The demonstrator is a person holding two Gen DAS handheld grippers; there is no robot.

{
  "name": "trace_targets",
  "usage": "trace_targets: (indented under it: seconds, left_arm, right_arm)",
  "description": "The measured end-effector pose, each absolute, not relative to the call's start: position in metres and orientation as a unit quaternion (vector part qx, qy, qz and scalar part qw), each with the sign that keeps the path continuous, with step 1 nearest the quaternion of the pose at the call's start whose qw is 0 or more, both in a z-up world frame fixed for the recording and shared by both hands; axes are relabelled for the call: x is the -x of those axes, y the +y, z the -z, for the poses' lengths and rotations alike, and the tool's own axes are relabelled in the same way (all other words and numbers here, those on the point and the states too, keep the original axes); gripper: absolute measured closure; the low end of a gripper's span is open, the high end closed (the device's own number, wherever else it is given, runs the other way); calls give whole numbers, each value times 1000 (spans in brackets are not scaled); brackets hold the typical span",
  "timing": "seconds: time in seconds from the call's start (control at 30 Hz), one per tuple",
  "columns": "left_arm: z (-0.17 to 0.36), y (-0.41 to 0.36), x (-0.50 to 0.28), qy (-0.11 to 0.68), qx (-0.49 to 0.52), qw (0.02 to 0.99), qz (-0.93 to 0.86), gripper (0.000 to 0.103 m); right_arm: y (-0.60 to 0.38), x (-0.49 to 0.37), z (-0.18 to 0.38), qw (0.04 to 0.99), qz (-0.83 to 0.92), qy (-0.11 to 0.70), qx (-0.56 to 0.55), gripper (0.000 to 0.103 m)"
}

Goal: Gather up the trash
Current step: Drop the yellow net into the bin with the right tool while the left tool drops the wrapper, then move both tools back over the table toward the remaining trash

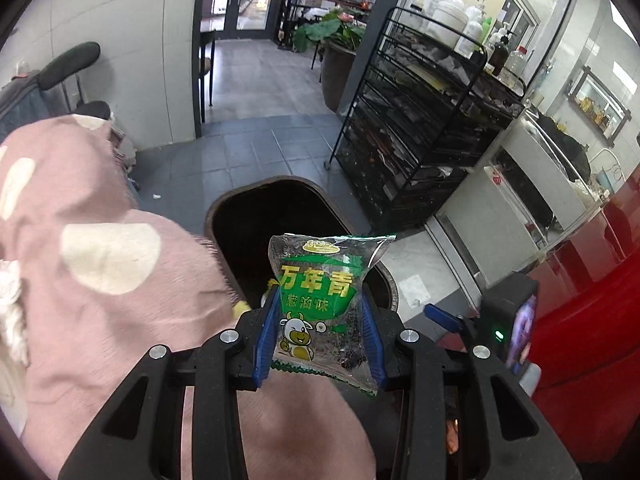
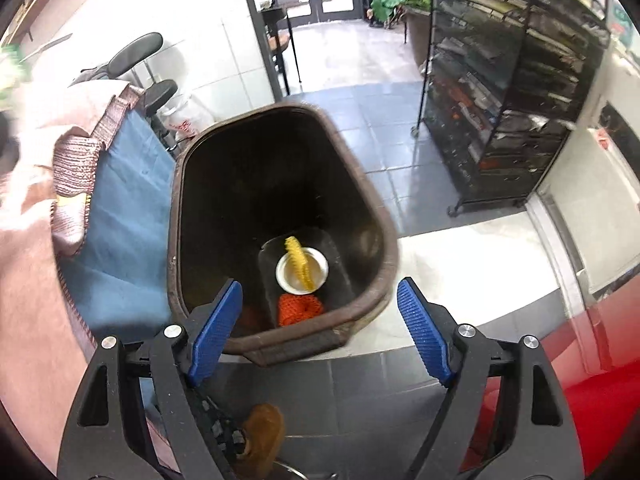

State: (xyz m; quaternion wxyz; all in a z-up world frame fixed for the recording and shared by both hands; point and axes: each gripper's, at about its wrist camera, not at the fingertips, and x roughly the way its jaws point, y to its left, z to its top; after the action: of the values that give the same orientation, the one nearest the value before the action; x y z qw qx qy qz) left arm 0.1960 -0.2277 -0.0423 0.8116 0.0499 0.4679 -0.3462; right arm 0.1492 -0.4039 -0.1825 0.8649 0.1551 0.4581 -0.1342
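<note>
Left gripper clamped on clear plastic snack packet with green print; dark brown plastic bin just ahead and below. Carry packet fully over opening before release, clear of pink sleeve.

Right gripper wide apart, empty, above bin rim.

Count: one bin; inside one white round lid, one yellow crinkled strip, one orange mesh wad.

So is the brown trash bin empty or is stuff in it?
Not empty. Deep in the brown bin lie a small white dish, a wavy yellow strip and something orange.
</note>
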Motion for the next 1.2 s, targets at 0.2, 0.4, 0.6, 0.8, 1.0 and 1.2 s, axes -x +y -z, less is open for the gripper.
trace_targets:
  seconds: [0.2, 0.4, 0.6, 0.8, 1.0, 1.2]
  left_arm:
    - [62, -258, -208, 490, -80, 798, 341, 66]
    - [75, -279, -214, 500, -108, 792, 333, 61]
    - [82, -286, -217, 498, -116, 792, 333, 27]
    - [75, -282, -215, 485, -106, 798, 342, 15]
    - [63, -274, -207, 467, -113, 810, 337, 14]
    - [38, -247, -186, 421, -114, 835, 336, 10]
  right_arm:
    - [-414, -134, 178, 863, 145, 455, -167, 20]
    - [-420, -129, 178, 861, 147, 452, -180, 20]
    - [-419, -127, 176, 862, 143, 450, -183, 20]
    - [-417, -125, 174, 864, 144, 448, -182, 20]
    - [-416, -121, 164, 867, 145, 441, -181, 17]
    - [-407, -125, 154, 874, 134, 432, -175, 15]
